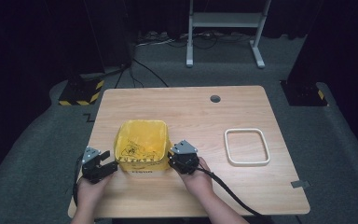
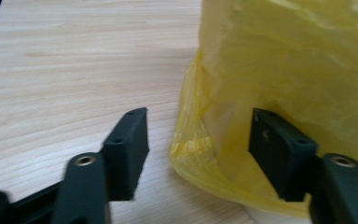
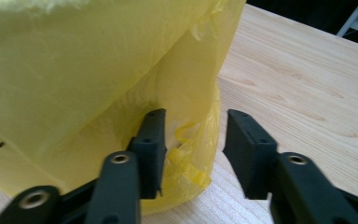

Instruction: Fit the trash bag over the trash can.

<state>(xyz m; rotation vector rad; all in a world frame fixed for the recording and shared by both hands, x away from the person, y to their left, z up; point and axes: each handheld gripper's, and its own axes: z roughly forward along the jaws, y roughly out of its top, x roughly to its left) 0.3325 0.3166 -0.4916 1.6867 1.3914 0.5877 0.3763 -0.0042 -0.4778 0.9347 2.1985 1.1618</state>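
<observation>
Forearms and hands, two, entering at the near edge of the bench (image 1: pixel 200 100), each holding a gripper.

Item 1: yellow bag (image 1: pixel 141 140), thin plastic with black print, lining a box-shaped bin and folded over its rim. It stands on the near left part of the bench and serves as landmark for all entries below.

Item 2: left gripper (image 1: pixel 106 158), just beside the bag's near left corner. In the left gripper view its fingers (image 2: pixel 129 144) are spread. A loose fold at the bag's bottom corner (image 2: pixel 200 154) lies between them; one finger stands clear of the fold over bare wood, and the other sits against the bag's side. No pinch on the plastic is seen.

Item 3: right gripper (image 1: pixel 176 156), just beside the bag's near right corner. In the right gripper view its fingers (image 3: pixel 151 144) are spread, with a crumpled tail of the bag (image 3: pixel 191 154) between them. The inner finger lies close along the plastic; the outer one stands apart from it.

Item 4: white rectangular frame (image 1: pixel 247 146), rounded corners, flat on the bench, well apart to the right of the bag.

Item 5: round hole (image 1: pixel 215 99) in the bench top, beyond the bag and to its right.
</observation>
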